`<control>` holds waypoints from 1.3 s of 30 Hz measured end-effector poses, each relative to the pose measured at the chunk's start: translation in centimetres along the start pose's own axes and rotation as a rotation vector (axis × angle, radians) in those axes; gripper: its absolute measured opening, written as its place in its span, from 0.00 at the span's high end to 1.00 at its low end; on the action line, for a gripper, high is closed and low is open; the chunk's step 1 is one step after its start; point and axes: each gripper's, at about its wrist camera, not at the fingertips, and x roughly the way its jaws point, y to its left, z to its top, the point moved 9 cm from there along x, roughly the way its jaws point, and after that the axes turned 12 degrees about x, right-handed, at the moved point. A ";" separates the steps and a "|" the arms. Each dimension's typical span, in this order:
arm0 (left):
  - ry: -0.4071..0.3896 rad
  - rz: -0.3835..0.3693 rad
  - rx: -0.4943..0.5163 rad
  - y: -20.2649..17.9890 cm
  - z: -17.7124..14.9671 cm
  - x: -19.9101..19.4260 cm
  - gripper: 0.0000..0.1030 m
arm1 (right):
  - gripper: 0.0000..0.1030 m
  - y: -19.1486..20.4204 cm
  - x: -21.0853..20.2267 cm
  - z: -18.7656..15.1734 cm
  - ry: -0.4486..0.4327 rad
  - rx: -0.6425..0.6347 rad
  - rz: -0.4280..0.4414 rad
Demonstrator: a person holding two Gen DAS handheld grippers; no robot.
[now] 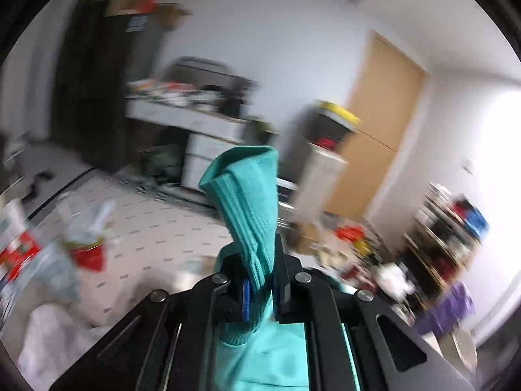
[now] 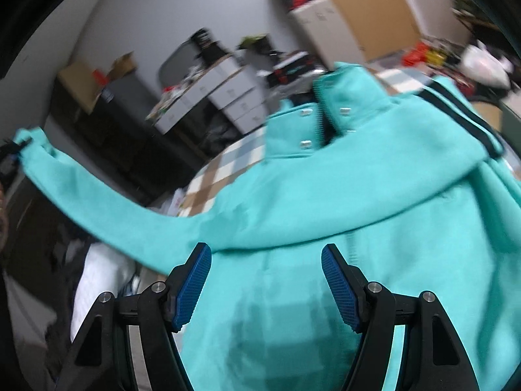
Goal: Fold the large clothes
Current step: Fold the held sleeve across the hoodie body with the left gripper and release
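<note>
A turquoise sweatshirt (image 2: 293, 195) with snap buttons at its collar (image 2: 338, 97) lies spread under my right gripper (image 2: 265, 280), which is open and empty just above the body of the garment. My left gripper (image 1: 260, 280) is shut on the ribbed cuff (image 1: 247, 195) of one sleeve, which sticks up between its blue pads. In the right wrist view that sleeve (image 2: 97, 195) stretches out to the far left, where the left gripper (image 2: 9, 156) holds its end.
The garment rests on a checkered surface (image 2: 221, 169). Behind are grey drawer units (image 2: 228, 94), a cluttered desk (image 1: 182, 97), a wooden door (image 1: 381, 123) and a white bedding pile (image 1: 65, 332). Both views are blurred.
</note>
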 end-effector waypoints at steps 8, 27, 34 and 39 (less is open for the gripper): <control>0.175 -0.341 0.173 -19.9 -5.7 11.1 0.95 | 0.31 -5.6 -2.6 4.1 -0.092 0.182 -0.059; 0.830 -0.628 0.093 -31.6 -24.8 22.8 0.72 | 0.31 -15.0 -6.2 7.9 -0.204 0.389 -0.183; 0.763 -0.590 0.098 -24.5 -23.1 18.6 0.41 | 0.31 -15.1 -5.8 7.4 -0.182 0.394 -0.176; 0.760 -0.401 0.115 -15.6 -26.2 18.3 0.41 | 0.31 -15.4 -4.9 7.0 -0.147 0.394 -0.188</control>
